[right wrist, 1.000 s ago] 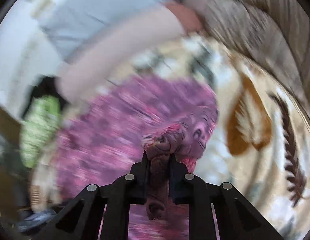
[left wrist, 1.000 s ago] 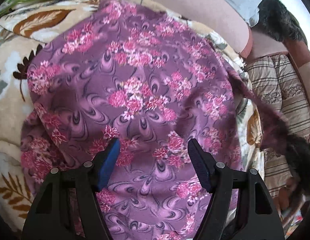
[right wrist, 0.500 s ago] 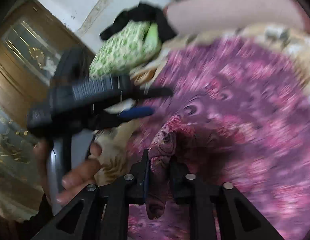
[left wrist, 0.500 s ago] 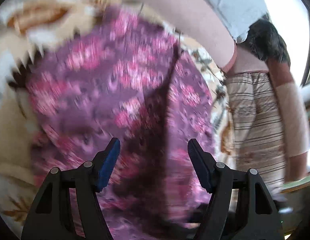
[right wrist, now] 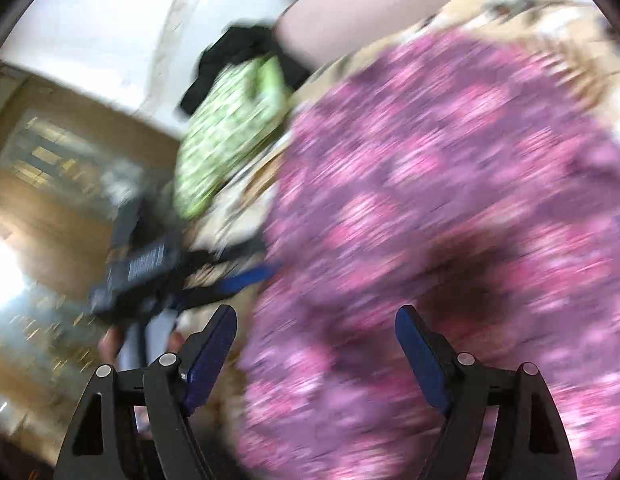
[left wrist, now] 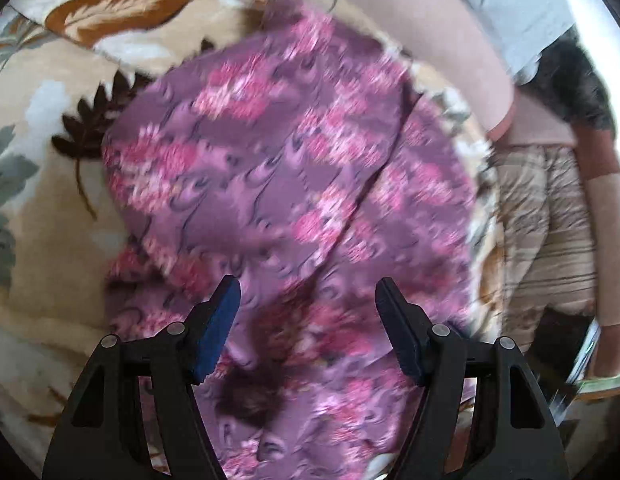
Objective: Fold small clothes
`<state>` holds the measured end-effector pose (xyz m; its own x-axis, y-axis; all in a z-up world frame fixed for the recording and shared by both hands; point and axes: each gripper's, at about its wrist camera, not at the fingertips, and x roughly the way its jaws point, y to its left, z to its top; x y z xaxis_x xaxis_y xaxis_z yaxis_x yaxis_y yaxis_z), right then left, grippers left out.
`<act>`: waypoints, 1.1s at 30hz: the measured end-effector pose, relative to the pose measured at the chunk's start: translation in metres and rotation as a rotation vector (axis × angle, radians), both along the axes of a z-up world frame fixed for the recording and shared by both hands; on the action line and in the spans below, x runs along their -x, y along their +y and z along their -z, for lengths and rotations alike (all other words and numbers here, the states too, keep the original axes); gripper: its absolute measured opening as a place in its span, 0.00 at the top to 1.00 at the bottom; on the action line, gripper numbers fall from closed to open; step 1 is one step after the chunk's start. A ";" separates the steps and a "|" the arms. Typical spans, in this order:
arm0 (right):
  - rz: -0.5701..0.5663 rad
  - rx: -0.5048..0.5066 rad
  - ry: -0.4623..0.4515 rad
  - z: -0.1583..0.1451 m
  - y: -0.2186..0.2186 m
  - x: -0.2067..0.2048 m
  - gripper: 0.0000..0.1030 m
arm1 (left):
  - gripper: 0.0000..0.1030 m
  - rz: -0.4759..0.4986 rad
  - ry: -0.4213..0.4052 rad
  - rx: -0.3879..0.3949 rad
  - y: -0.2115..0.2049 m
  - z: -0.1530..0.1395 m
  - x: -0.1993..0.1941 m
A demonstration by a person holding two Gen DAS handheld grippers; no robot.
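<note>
A purple garment with pink flowers (left wrist: 270, 168) lies spread on a beige leaf-patterned blanket (left wrist: 50, 220). One flap of it lies folded over the rest, with its edge running diagonally. My left gripper (left wrist: 307, 284) hovers open just above the garment's near part, nothing between its blue pads. In the blurred right wrist view the garment (right wrist: 450, 200) fills the right side. My right gripper (right wrist: 316, 312) is over its left edge with its jaws opening wide; the cloth lies beneath them, not pinched. The left gripper (right wrist: 150, 272) shows there too, held by a hand (right wrist: 110, 344).
A green patterned pillow (right wrist: 230, 128) with a dark cloth (right wrist: 238, 52) on it sits beyond the garment. A striped cushion (left wrist: 550, 220) lies to the right of the blanket. A pale pink padded edge (left wrist: 410, 20) borders the far side. Wooden cabinets (right wrist: 50, 200) stand to the left.
The right gripper carried a bunched edge of the garment across it, then let go; its jaws now stand wide. A folded flap now lies over the garment. The left gripper shifted slightly.
</note>
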<state>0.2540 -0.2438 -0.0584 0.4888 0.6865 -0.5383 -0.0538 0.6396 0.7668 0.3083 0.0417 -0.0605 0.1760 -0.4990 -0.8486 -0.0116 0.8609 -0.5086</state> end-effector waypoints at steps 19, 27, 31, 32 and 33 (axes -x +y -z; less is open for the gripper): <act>0.026 0.173 -0.023 -0.022 -0.020 -0.021 0.88 | 0.92 0.185 -0.128 0.336 0.013 -0.038 0.069; -0.071 0.176 0.137 0.017 -0.012 -0.026 0.88 | 0.85 0.113 0.044 0.004 0.018 0.017 0.066; -0.111 0.239 0.131 0.010 0.001 -0.025 0.86 | 0.78 0.130 -0.011 -0.095 0.006 0.017 0.075; -0.107 0.257 0.131 0.010 0.002 -0.025 0.84 | 0.78 0.133 -0.025 -0.103 0.006 0.015 0.078; -0.101 0.263 0.136 0.011 0.001 -0.026 0.82 | 0.78 0.130 -0.042 -0.111 0.005 0.013 0.084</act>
